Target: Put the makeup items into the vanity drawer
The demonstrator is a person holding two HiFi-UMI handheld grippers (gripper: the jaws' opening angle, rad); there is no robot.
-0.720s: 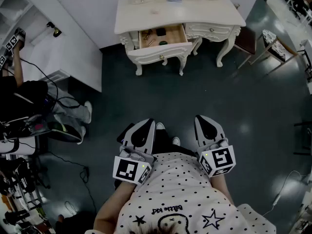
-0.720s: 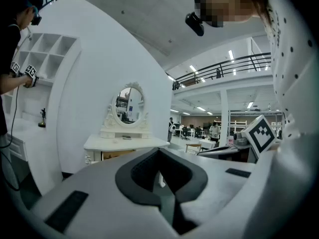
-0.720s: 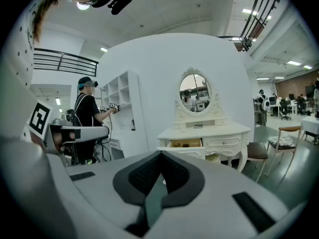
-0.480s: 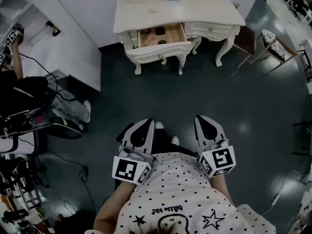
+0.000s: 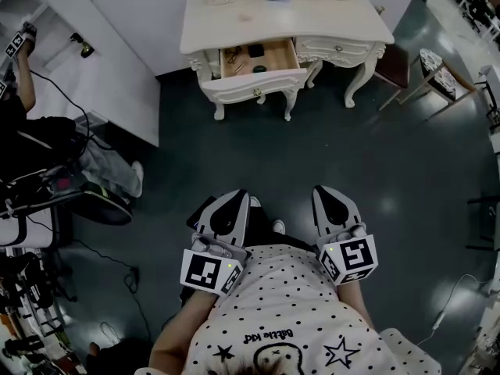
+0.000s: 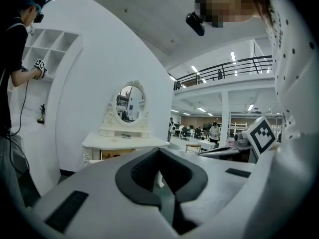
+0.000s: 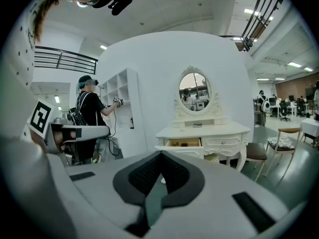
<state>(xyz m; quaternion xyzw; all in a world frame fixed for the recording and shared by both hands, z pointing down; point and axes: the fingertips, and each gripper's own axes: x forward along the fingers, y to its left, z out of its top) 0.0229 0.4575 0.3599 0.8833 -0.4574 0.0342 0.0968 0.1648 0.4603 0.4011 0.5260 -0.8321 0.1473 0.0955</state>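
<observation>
Both closed and empty, left gripper (image 5: 233, 198), right gripper (image 5: 326, 192), touching nothing

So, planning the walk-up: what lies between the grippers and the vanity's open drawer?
Only bare dark floor, in the head view, from left gripper and right gripper to the drawer.

Cream vanity (image 5: 328, 18), dark teal floor (image 5: 391, 155), shirt (image 5: 289, 303) — white, black dots

Items (image 5: 255, 51) in drawer (image 5: 280, 53) too small to ID; vanity (image 5: 328, 18) back cut off at top edge; person (image 5: 39, 143) at left partly cropped by pic edge
</observation>
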